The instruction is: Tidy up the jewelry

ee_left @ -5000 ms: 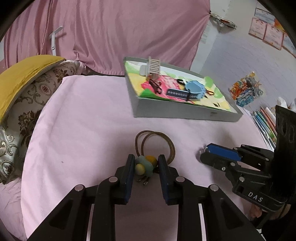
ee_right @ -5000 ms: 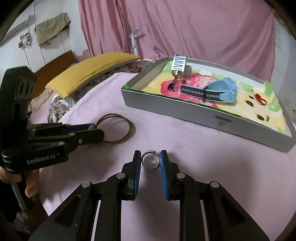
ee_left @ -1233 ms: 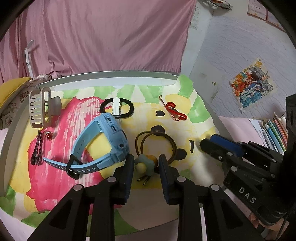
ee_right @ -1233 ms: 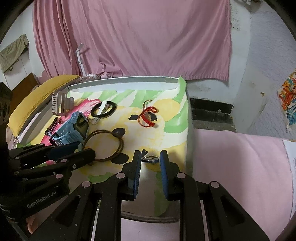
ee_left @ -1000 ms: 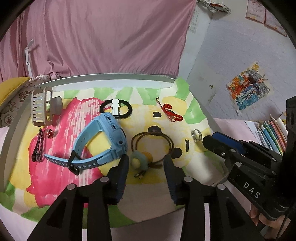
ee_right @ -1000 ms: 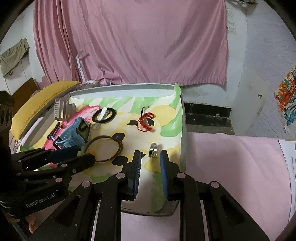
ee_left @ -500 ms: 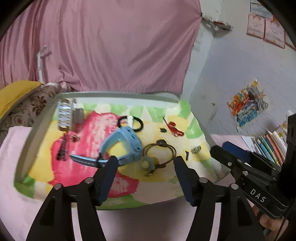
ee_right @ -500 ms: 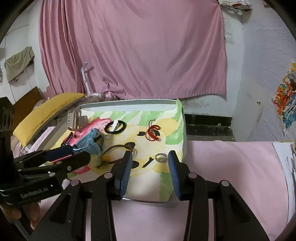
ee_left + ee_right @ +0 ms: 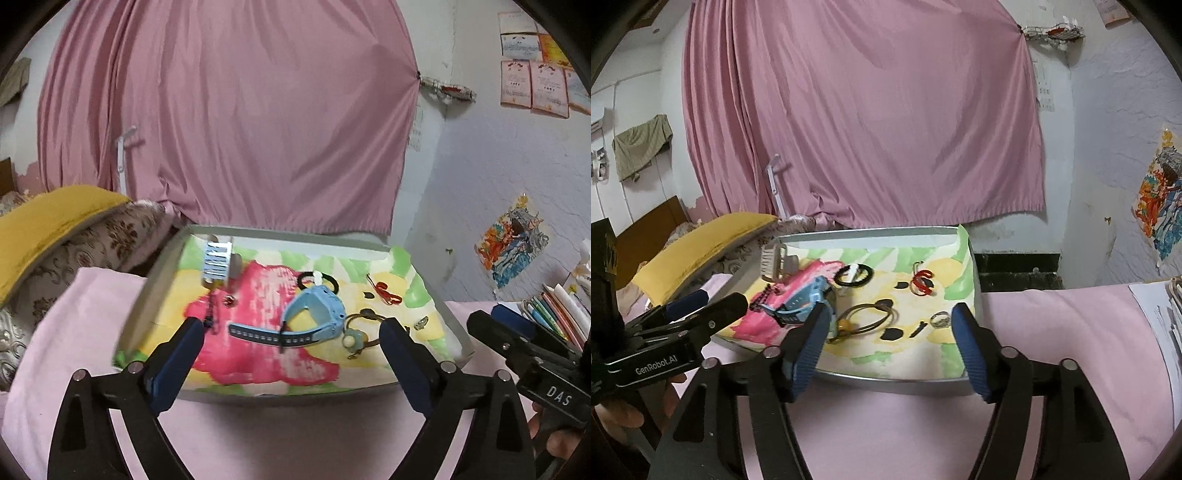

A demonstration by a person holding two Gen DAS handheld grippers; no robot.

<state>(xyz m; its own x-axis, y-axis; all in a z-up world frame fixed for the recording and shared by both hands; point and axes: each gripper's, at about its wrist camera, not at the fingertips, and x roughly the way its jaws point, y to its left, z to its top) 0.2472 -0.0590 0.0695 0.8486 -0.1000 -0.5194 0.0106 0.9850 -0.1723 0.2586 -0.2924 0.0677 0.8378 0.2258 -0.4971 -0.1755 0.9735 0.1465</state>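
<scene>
Grey tray [image 9: 155,291] with a painted paper inside holds a blue watch [image 9: 314,314], a brown hair tie [image 9: 868,317], a silver ring [image 9: 940,319], a red clip [image 9: 921,280] and a black band [image 9: 855,275]. Pink cloth [image 9: 1052,332] lies under it; a yellow pillow [image 9: 48,218] sits left. Left gripper [image 9: 291,343] and right gripper [image 9: 890,332] have just been opening and hold nothing. The jewelry lies past their tips.
</scene>
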